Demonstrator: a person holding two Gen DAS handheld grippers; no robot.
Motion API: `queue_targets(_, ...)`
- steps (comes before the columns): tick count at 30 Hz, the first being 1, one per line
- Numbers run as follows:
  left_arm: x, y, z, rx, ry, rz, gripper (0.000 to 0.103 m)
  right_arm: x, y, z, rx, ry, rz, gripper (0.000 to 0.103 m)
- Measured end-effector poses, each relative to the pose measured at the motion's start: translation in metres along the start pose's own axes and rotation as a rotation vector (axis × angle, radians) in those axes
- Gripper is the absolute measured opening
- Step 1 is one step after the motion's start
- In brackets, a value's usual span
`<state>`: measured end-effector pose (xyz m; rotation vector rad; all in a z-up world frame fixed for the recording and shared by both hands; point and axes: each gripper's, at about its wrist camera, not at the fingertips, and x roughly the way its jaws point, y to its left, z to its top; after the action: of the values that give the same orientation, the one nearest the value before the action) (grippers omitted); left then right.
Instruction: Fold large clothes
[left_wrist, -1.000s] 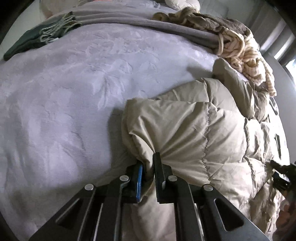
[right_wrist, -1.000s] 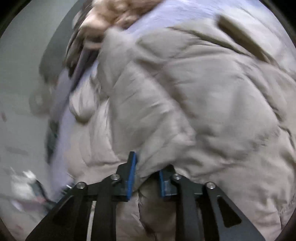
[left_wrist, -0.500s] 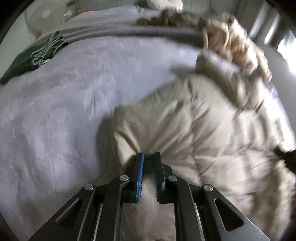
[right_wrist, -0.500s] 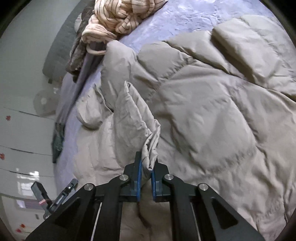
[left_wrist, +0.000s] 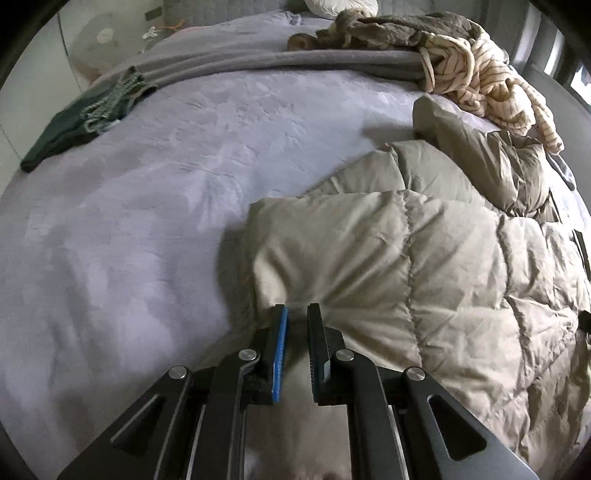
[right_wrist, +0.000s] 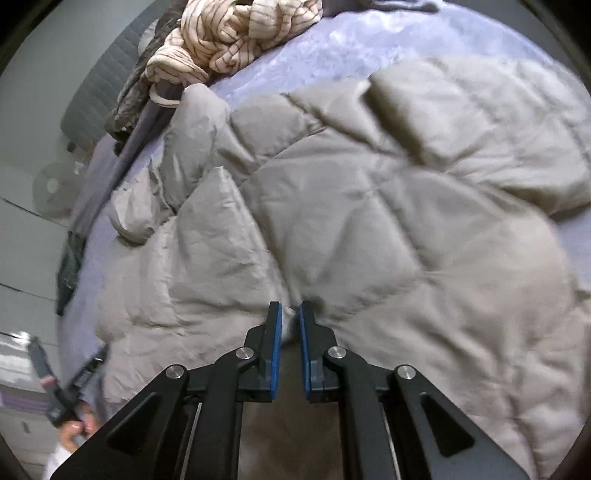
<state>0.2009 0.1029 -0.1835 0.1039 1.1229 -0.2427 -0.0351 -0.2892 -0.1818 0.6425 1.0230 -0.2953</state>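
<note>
A beige quilted puffer jacket lies on the lilac bedspread. In the left wrist view its near left edge runs between the fingers of my left gripper, which is shut on it. In the right wrist view the jacket fills most of the frame. My right gripper is shut on a fold of the jacket, with a narrow gap between the blue pads. The left gripper also shows at the lower left of the right wrist view.
A striped cream garment and a brown garment are piled at the far right of the bed. A dark green fringed cloth lies at the far left. A folded grey blanket crosses the far side.
The right gripper lifted a fold of the jacket half a second ago; the fold now lies lower. The left gripper has pulled back slightly with the jacket's edge.
</note>
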Motion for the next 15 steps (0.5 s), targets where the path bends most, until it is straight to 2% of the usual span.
queue_targets(6, -0.035, -0.021, -0.015, 0.026, 0.0, 0.002, 0.012, -0.022, -0.013, -0.009, 0.007, 0.039, 0.015, 0.013)
queue_targets(8, -0.045, -0.033, -0.02, 0.023, 0.005, -0.012, 0.012, -0.029, -0.018, -0.012, 0.022, 0.046, 0.033, 0.023)
queue_targets(10, -0.052, -0.048, -0.024, 0.015, 0.014, -0.033, 0.012, -0.033, -0.02, -0.014, 0.041, 0.047, 0.054, 0.048)
queue_targets(15, -0.059, -0.097, -0.034, 0.014, 0.05, -0.084, 0.012, -0.052, -0.037, -0.017, 0.064, 0.037, 0.08, 0.055)
